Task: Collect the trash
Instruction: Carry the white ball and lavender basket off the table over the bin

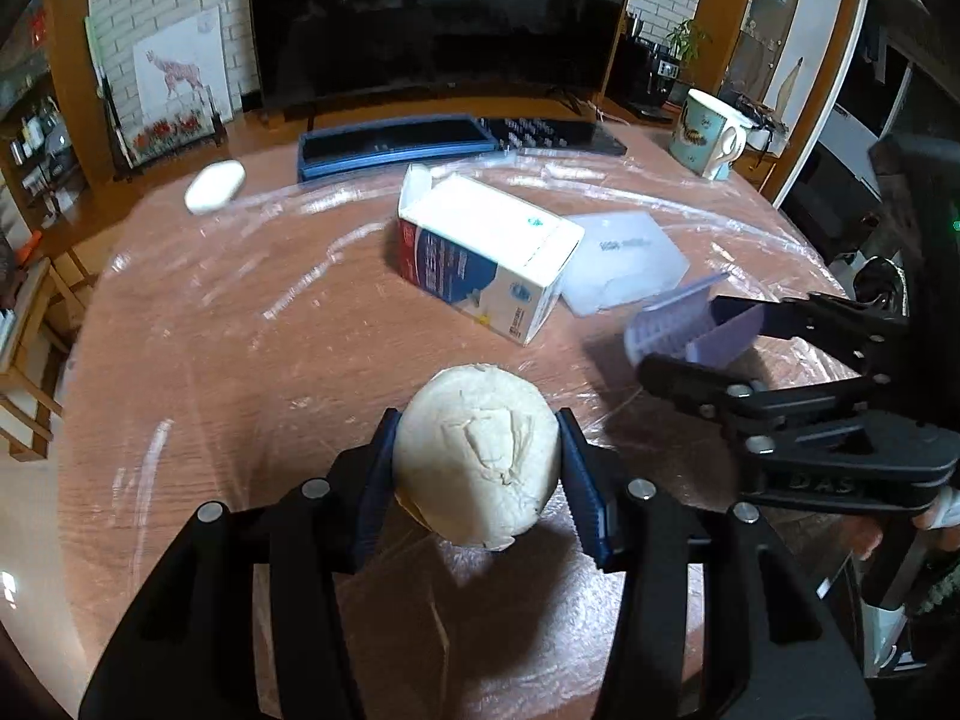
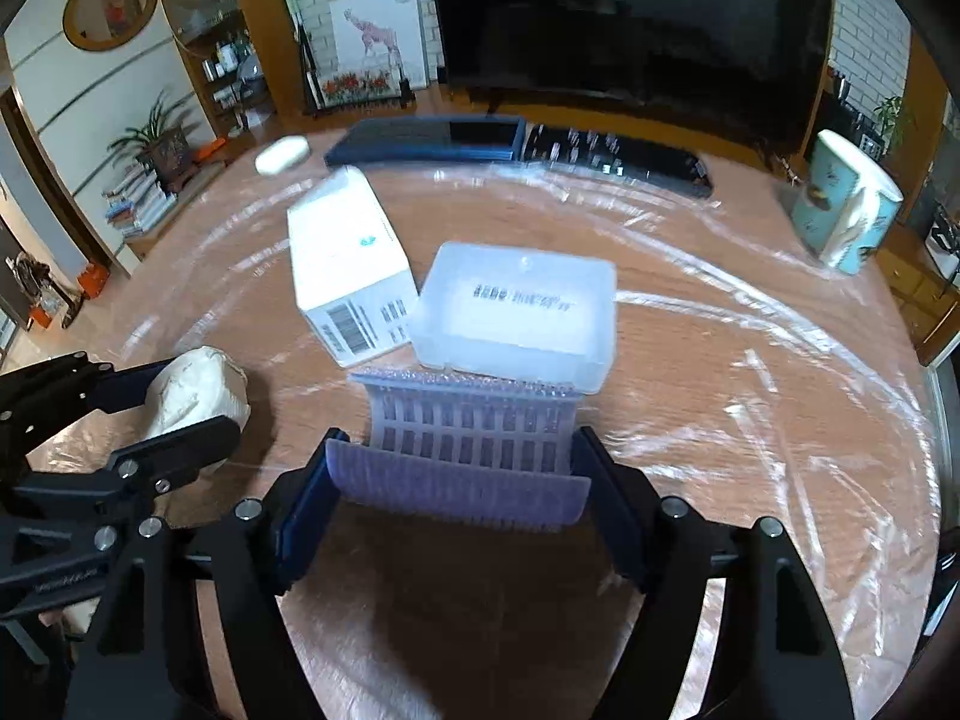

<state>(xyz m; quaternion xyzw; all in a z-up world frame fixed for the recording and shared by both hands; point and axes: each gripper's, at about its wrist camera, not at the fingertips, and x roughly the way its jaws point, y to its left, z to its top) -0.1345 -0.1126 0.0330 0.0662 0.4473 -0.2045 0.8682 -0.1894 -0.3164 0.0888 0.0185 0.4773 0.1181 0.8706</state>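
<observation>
Carton (image 1: pixel 486 252) and clear lid (image 2: pixel 519 312) lie just ahead.

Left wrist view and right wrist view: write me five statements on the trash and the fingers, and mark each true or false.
1. The left gripper grips a crumpled paper ball. True.
2. The right gripper is empty. False: a purple plastic grid tray sits between its fingers.
3. The white carton lies on its side. True.
4. The mug lies tipped over. False: it stands upright.
5. The clear plastic box sits beside the carton. True.
</observation>
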